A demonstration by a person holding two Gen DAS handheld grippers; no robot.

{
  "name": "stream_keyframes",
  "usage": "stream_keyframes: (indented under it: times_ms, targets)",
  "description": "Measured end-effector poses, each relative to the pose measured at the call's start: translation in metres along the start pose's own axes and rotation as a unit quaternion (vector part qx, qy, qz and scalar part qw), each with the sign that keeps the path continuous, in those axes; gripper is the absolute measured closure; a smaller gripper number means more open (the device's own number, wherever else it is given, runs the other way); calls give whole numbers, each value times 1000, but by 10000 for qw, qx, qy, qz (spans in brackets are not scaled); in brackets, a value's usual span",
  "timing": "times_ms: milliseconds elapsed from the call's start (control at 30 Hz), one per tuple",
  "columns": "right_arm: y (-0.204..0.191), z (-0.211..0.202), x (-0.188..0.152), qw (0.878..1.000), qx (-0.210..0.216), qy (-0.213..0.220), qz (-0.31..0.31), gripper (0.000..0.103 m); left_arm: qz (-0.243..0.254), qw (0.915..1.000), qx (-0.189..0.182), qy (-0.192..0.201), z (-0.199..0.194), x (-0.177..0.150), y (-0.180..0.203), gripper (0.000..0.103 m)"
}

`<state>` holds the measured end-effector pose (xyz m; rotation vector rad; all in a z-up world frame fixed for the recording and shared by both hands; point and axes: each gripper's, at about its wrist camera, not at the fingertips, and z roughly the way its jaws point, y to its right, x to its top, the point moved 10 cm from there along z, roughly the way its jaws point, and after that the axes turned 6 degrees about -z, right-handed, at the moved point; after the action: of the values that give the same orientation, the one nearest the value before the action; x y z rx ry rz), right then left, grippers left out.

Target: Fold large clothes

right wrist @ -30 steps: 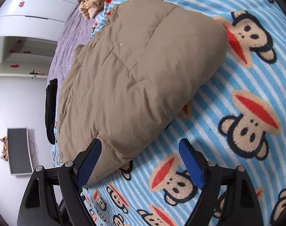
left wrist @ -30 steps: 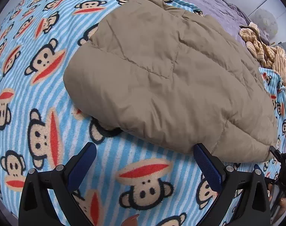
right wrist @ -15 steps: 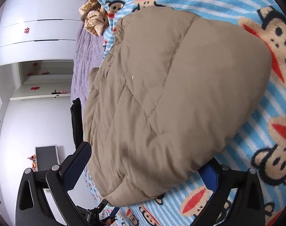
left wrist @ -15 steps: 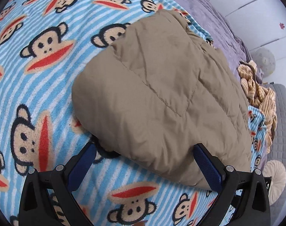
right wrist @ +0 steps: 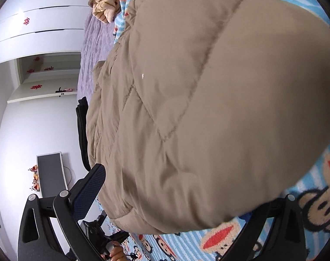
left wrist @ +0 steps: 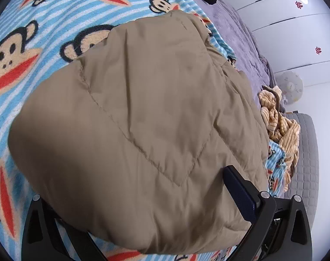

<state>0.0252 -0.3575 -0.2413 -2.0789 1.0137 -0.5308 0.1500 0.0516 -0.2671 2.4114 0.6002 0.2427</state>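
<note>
A tan quilted jacket (left wrist: 143, 119) lies folded in a puffy bundle on a blue striped monkey-print blanket (left wrist: 30, 32). My left gripper (left wrist: 167, 174) is open and straddles the bundle's near edge. Its right pad (left wrist: 238, 191) rests against the top fabric, and its left finger is hidden under the jacket. In the right wrist view the same jacket (right wrist: 219, 97) fills the frame. My right gripper (right wrist: 173, 182) is open at full width around another edge of the bundle. Its left pad (right wrist: 88, 193) stands clear of the cloth; the right finger is hidden beneath the jacket.
A purple bedspread (left wrist: 236, 34) lies beyond the blanket, with a yellow striped cloth (left wrist: 280, 126) and a black garment (right wrist: 82, 130) on it. A grey quilted seat (left wrist: 306, 163), white wardrobe doors (right wrist: 41, 21) and a monitor (right wrist: 49, 174) surround the bed. A person's hand (right wrist: 116, 253) shows low down.
Both grippers moved forward and down onto the jacket, whose edges now lie between the jaws instead of ahead of them. The right jaws spread a little wider. The left wrist rolled.
</note>
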Motion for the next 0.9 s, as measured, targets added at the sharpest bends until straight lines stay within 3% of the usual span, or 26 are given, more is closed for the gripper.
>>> stream_keyframes:
  times_ms: [67,133,200,267,300,367,467,667,900]
  targets:
    - [-2,7,4,10000,75,-20,26,0,-215,9997,14,133,4,6,-2,3]
    - [1,14,7,9998,121,-16,142,0,-319,9990,57,315,6,13,-1,27]
    - [6,16,9,9993,138,8,336,0,-379,9985,-84,375,1,17,-1,69]
    - [8,14,10,9984,176,31,541,4,-355,9980,-62,523,-9,20,0,80]
    - [10,13,10,9980,144,6,613,8,-176,9977,68,645,-17,21,5,83]
    - [12,12,8,9977,108,-111,665,49,366,9950,351,866,-28,19,19,85]
    - [4,4,7,9988,107,-57,478,72,965,9880,548,1075,-46,12,36,87]
    - [-7,-17,-8,9997,65,-33,239,79,1084,9888,411,939,-81,-8,26,87]
    - [2,-54,-67,9994,-275,-195,-92,79,1320,9893,444,445,-119,-71,-18,87]
